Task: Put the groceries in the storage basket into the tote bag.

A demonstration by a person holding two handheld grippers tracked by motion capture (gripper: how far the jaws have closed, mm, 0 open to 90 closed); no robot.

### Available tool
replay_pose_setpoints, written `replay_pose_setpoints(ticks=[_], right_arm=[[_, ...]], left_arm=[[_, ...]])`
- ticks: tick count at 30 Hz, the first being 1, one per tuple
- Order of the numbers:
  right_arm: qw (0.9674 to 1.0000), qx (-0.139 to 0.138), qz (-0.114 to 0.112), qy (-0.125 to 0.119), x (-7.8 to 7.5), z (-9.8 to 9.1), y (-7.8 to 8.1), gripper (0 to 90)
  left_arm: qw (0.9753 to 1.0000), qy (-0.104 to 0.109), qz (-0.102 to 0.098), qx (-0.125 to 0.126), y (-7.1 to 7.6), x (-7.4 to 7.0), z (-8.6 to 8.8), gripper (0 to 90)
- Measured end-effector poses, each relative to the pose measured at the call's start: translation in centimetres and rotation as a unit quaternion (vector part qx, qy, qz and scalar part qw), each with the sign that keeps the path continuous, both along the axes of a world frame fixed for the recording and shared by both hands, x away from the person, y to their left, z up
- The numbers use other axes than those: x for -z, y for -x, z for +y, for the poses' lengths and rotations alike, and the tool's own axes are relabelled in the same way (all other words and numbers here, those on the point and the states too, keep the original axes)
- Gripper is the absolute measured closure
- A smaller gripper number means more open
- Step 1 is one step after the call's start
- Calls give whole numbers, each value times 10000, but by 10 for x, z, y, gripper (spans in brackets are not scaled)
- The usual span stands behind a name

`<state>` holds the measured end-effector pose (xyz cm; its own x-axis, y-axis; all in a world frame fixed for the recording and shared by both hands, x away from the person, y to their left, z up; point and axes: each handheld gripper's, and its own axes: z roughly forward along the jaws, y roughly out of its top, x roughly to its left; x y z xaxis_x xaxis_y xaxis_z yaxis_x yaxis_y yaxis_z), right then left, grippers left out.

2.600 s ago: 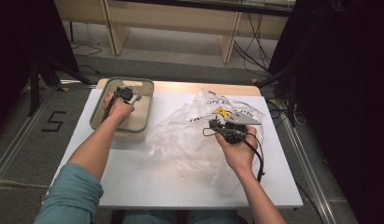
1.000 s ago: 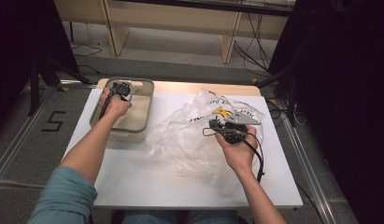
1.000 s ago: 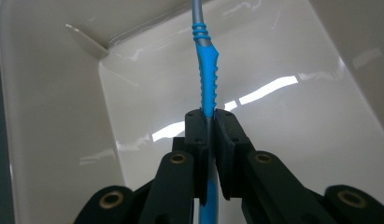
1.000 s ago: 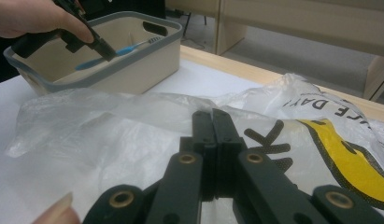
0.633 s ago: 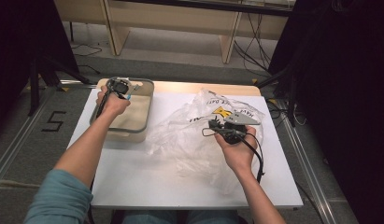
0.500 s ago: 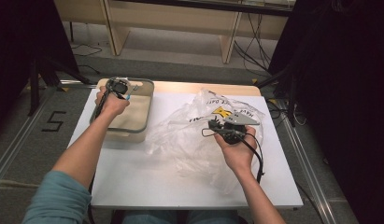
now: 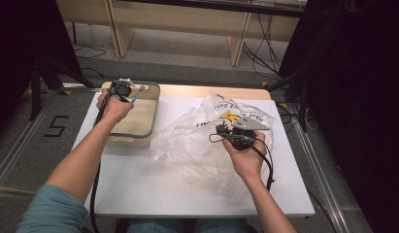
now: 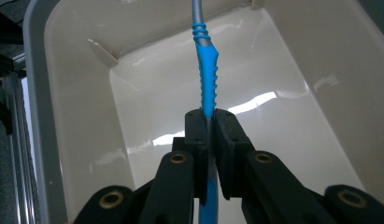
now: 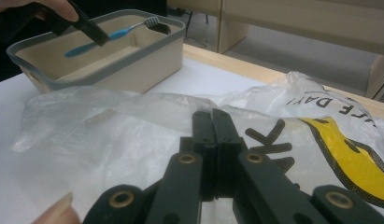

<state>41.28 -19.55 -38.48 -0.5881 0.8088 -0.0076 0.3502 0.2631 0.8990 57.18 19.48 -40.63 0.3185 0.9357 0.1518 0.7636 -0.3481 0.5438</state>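
L gripper (image 8: 207,122) clamps toothbrush (image 8: 206,84) over bin (image 7: 151,109); R gripper (image 9: 212,122) closed, maybe pinching bag (image 7: 197,141).

Overhead light falls bright on the white tabletop (image 7: 139,184), while the room's sides sink into black. Glare streaks the tub's (image 8: 77,116) glossy inner walls. Close fingers (image 9: 213,140) look soft.

Lab: floor rails (image 7: 22,141), cables (image 7: 265,46)
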Motion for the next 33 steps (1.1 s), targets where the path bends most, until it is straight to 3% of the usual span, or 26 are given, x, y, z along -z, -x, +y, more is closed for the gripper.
replay_pose_setpoints(ticks=[17, 33], right_arm=[[10000, -8, 21, -8, 1, 0, 0, 900], [10000, -22, 41, -13, 1, 0, 0, 900]], left_arm=[[9997, 186, -151, 24, 10, -12, 1, 841], [9983, 385, -381, 198, 27, -22, 2, 842]])
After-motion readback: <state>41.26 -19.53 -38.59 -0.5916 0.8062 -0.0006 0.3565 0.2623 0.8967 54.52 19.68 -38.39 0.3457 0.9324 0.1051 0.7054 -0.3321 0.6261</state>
